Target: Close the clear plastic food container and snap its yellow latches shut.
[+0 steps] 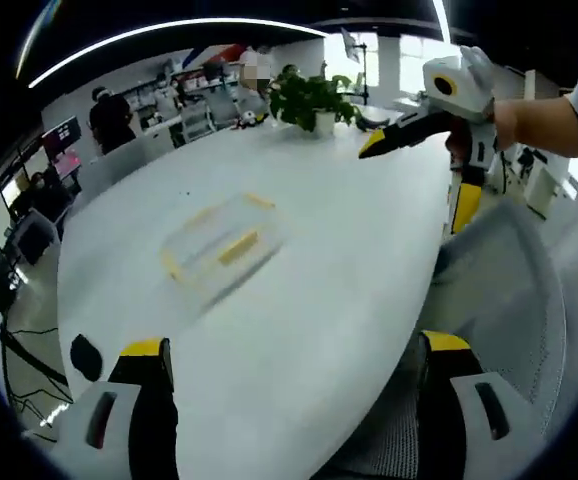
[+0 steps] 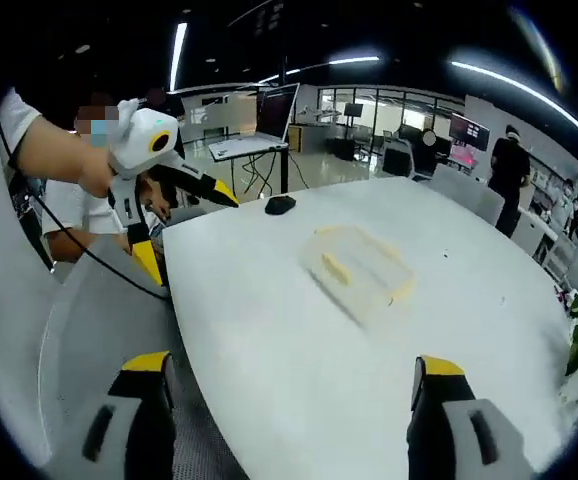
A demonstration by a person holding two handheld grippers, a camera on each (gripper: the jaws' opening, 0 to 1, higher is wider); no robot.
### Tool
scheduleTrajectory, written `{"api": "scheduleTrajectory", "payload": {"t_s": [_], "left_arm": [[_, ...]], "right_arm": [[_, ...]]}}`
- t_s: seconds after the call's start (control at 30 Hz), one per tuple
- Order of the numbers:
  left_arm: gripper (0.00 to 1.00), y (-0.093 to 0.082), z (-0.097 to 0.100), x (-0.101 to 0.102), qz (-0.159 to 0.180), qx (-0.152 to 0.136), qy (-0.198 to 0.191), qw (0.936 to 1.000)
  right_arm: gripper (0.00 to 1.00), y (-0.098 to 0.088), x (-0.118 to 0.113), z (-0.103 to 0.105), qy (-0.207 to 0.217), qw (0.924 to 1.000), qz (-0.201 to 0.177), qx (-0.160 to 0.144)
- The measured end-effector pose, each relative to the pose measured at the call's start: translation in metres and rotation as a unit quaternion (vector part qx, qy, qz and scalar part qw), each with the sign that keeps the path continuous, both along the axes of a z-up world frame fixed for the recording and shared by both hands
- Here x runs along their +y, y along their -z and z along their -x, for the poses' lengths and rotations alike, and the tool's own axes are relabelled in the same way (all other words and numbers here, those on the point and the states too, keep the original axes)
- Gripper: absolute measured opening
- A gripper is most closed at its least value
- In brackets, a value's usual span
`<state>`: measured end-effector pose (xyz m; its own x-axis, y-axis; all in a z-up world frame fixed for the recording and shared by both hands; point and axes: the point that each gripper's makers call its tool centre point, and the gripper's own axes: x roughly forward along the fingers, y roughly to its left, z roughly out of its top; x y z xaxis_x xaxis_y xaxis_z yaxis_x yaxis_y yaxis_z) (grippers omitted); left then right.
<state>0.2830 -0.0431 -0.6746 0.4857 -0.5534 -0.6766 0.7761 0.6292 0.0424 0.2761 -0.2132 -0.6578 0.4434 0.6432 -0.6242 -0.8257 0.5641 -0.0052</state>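
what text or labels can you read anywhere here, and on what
None can be read.
Container: clear plastic with yellow latches, no label visible.
Left gripper and right gripper: white and yellow bodies, no legible marking.
Screen behind the table: lit content, too small and blurred to read.

An open-plan office: a large white oval meeting table (image 1: 299,290), mesh office chairs (image 2: 89,340), desks with monitors (image 2: 277,108), a potted plant (image 1: 314,100), strip ceiling lights (image 1: 169,35) and people working in the background.
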Motion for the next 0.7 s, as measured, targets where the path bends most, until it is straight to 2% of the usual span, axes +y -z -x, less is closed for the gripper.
{"api": "scheduleTrajectory", "payload": {"t_s": [0.17,0.27,0.43,0.53,0.6,0.7], "left_arm": [[0.99,0.004,0.012,-0.002,0.012,-0.001,-0.012,0.9999],[0.99,0.009,0.019,-0.003,0.028,0.002,-0.021,0.9994],[0.99,0.022,0.03,0.001,0.025,0.005,-0.03,0.9992],[0.99,0.025,0.034,0.005,0.04,0.015,-0.048,0.9979],[0.99,0.024,0.032,0.007,0.032,0.005,-0.05,0.9982],[0.99,0.02,0.03,0.004,0.045,0.004,-0.058,0.9973]], "right_arm": [[0.99,-0.002,-0.002,0.013,0.03,0.9991,-0.028,0.0],[0.99,0.004,-0.002,0.022,0.038,0.9983,-0.041,0.015],[0.99,0.009,-0.003,0.028,0.056,0.9966,-0.057,0.02],[0.99,0.014,-0.004,0.033,0.062,0.9956,-0.064,0.027],[0.99,0.019,-0.007,0.037,0.069,0.9949,-0.067,0.03],[0.99,0.029,-0.01,0.042,0.075,0.9943,-0.065,0.04]]}}
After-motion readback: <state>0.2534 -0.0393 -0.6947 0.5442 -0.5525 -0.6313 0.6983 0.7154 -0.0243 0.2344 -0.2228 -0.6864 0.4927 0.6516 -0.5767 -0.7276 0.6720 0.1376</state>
